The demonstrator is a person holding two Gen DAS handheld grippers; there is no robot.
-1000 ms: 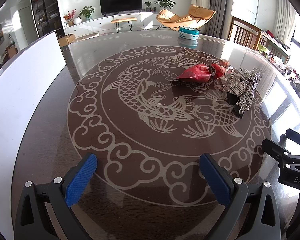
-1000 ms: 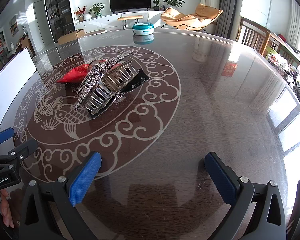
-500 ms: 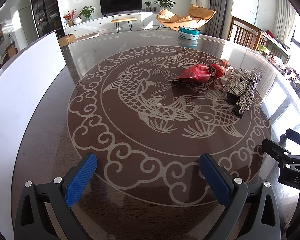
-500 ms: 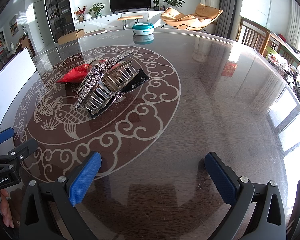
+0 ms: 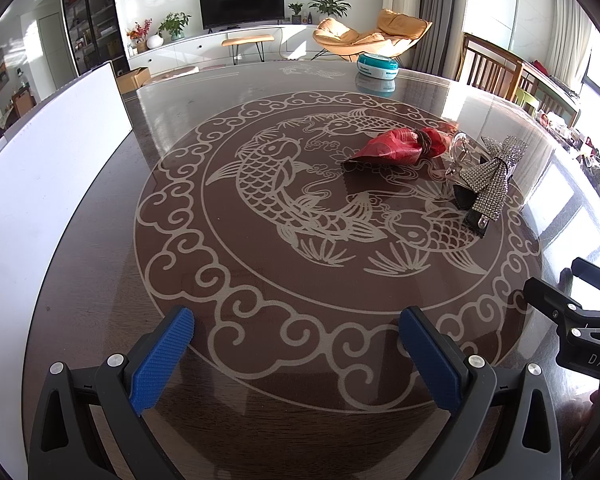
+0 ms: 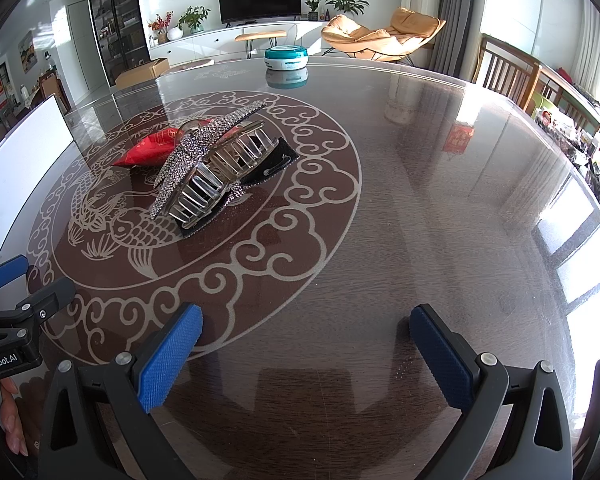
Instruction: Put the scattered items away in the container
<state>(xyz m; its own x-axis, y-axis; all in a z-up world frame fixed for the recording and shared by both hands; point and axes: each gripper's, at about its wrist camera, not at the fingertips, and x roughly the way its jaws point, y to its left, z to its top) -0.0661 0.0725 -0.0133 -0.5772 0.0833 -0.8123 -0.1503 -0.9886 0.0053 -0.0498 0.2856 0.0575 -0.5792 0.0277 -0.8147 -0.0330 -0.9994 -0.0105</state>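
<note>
Glossy koi-patterned round table [image 5: 260, 128], sunlit living room beyond

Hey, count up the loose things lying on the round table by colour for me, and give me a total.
Red: 1, the red bow
Silver rhinestone: 1, the sparkly bow clip
Clear: 1, the claw clip
Teal and white: 1, the round tin
Total: 4

Left gripper [image 5: 296, 342] hovering low, jaws gaping wide; right gripper [image 6: 306, 346] likewise, sitting at its 3 o'clock.
</note>
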